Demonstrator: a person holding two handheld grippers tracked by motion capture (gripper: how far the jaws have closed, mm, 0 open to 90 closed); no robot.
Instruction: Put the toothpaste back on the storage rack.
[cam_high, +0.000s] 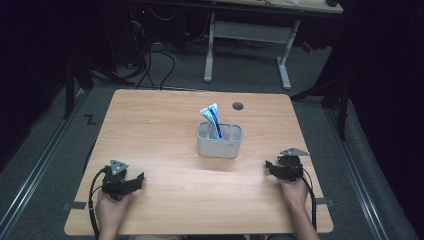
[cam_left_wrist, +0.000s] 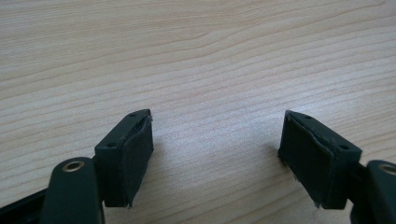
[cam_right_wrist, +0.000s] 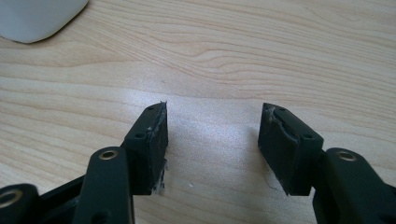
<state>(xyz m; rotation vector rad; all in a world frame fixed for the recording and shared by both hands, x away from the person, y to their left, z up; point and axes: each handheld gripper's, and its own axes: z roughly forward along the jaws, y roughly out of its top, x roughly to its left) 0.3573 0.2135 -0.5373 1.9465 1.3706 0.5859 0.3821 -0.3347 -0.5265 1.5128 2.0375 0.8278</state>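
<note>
Nearest the camera, in the high view, the person's two hands rest at the near edge of the tabletop (cam_high: 165, 125), each one holding a claw; the left claw (cam_high: 137, 179) lies near the left corner and the right claw (cam_high: 270, 165) near the right side, both well apart from the things in the middle. In the left gripper view the left claw (cam_left_wrist: 217, 140) stands wide, with only bare wood between its two black pads (cam_left_wrist: 135, 158); in the right gripper view the right claw (cam_right_wrist: 212, 135) is also wide and holds nothing, and a pale rounded corner of the holder (cam_right_wrist: 37, 18) shows at the upper left. I judge that the hands are placed low and symmetric like this as a resting pose, with both claws turned inward toward the centre, so either one can reach forward.

The holder (cam_high: 219, 146) is a small grey box with rounded corners and open compartments on top; it stands near the centre of the tabletop, between the two claws but farther away. A tube (cam_high: 212, 119), white and blue, stands in it, in the left part I think, and leans a little; its flat crimped end points up, so probably the cap is down inside. A small dark round hole (cam_high: 238, 105) sits in the tabletop behind the holder.
</note>
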